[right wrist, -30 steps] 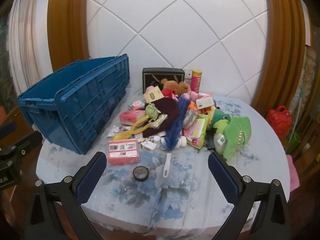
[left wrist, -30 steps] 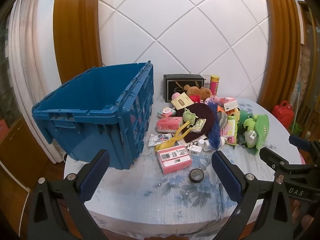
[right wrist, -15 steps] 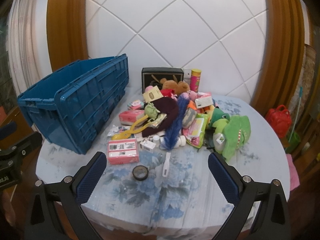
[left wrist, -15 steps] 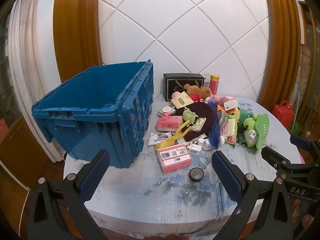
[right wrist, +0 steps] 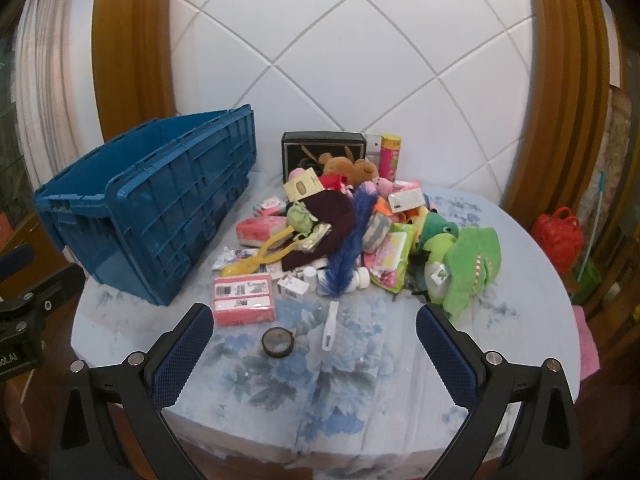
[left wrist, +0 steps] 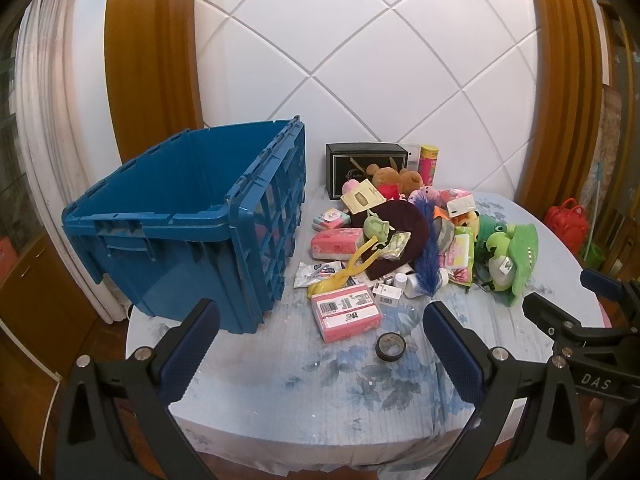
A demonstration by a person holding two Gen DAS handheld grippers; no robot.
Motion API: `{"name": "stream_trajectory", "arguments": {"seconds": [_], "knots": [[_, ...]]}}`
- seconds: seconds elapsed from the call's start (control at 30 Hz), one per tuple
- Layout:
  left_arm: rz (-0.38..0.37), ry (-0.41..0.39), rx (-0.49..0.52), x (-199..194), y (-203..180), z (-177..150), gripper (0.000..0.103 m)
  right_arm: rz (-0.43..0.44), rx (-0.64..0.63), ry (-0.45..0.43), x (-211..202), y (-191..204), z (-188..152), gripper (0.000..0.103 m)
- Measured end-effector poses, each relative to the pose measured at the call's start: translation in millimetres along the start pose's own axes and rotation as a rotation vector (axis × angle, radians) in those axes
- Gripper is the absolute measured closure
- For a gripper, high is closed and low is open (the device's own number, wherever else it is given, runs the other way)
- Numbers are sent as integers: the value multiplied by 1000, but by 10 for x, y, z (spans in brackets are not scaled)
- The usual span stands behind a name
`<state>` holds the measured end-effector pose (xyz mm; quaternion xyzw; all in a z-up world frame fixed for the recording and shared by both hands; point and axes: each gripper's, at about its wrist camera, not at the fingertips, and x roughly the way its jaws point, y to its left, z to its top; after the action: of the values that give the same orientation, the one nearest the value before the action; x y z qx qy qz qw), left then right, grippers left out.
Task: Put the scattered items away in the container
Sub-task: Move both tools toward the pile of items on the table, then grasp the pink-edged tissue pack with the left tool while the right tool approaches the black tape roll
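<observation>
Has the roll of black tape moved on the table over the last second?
No. The black tape roll lies at the same spot beside the pink box, as before.

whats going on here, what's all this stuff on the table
A person holds a two-finger gripper in each hand, facing a round table with a floral cloth. Both the left gripper and the right gripper are open and hold nothing, short of the clutter. A heap of toys, packets and small boxes lies beside a blue crate, with a pink pack and a roll of black tape nearest. What shows of the crate's inside looks bare, so the tidying seems not yet begun.
</observation>
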<state>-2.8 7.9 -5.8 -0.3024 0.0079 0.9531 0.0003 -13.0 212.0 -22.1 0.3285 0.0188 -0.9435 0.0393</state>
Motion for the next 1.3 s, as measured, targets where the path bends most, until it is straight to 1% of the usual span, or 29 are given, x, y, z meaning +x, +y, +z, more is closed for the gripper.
{"name": "stream_trajectory", "arguments": {"seconds": [0.37, 0.63, 0.73, 0.93, 1.1, 1.2, 1.3], "knots": [[11, 19, -3, 104, -172, 14, 0, 11, 7, 10, 83, -182, -13, 0], [24, 57, -6, 325, -392, 23, 0, 25, 10, 28, 266, -425, -17, 0], [28, 85, -5, 444, -449, -17, 0, 29, 19, 44, 380, -527, -37, 0], [66, 146, -12, 780, -393, -98, 0, 25, 44, 97, 717, -703, -95, 0], [62, 217, -7, 1180, -369, -200, 0, 25, 63, 167, 1106, -779, -158, 0], [50, 257, -6, 1439, -358, -233, 0, 29, 74, 188, 1301, -790, -159, 0], [38, 291, -6, 1674, -343, -238, 0, 53, 75, 226, 1547, -743, -124, 0]]}}
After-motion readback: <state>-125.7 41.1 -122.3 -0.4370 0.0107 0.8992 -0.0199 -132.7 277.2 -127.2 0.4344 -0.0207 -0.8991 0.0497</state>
